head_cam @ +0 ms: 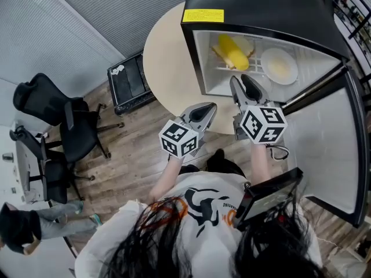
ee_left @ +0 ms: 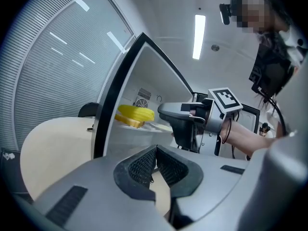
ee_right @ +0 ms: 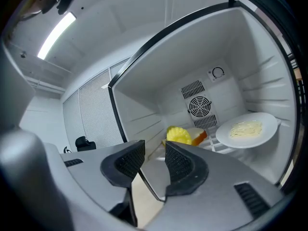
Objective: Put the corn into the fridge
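The yellow corn (head_cam: 233, 51) lies on the upper shelf inside the open mini fridge (head_cam: 261, 4), against a slice of bread (ee_right: 199, 136). The right gripper view shows the corn (ee_right: 178, 134) deep inside, beyond the jaws. My right gripper (head_cam: 240, 81) is at the fridge mouth, just below the shelf front, open by a narrow gap with nothing between its pads (ee_right: 155, 160). My left gripper (head_cam: 206, 108) hangs over the table edge, left of the right one, shut and empty (ee_left: 156, 165). From the left gripper view, the corn (ee_left: 136, 113) lies past the right gripper (ee_left: 180, 114).
A white plate of noodles (head_cam: 279, 65) sits on the same shelf, right of the corn. The fridge door (head_cam: 330, 149) stands wide open at the right. The fridge rests on a round beige table (head_cam: 165, 57). A black crate (head_cam: 130, 83) and office chairs (head_cam: 64, 120) stand to the left.
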`<state>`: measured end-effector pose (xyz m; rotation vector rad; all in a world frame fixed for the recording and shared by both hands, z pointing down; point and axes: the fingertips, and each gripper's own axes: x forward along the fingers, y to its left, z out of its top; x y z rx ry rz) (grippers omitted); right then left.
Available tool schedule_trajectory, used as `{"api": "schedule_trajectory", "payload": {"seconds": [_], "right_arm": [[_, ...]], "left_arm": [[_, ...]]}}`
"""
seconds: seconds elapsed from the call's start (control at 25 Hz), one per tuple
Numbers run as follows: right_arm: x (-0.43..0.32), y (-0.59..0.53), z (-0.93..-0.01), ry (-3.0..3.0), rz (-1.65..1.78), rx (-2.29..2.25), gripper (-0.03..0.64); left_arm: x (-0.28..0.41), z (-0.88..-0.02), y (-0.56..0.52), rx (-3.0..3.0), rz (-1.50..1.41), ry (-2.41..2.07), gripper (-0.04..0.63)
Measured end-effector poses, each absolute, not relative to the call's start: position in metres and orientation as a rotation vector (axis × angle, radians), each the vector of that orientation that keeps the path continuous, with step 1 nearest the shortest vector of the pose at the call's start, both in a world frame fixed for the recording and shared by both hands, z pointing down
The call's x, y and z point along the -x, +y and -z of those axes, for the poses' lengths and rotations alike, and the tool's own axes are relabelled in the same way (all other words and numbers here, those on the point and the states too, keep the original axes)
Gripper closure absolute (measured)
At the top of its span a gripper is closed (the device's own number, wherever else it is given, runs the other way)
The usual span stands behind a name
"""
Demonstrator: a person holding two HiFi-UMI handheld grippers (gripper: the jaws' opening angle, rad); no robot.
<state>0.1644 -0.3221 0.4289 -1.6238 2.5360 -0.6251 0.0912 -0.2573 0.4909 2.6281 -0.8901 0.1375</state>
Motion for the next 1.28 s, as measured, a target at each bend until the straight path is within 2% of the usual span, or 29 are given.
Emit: {"api": "schedule_trajectory", "payload": {"seconds": [0.32,1.28], "right_arm": [[-0.132,-0.290,-0.444,2.523,0.703,1.634,0.515],[-0.016,-0.122,-0.484,2.442,0.909,1.689,0.546]], "left_arm": [[-0.067,-0.485,-0.234,-2.655,-0.133,-0.850,0.584],[0.039,-0.492,-0.092,-2.649,-0.099,-0.745,0.583]]}}
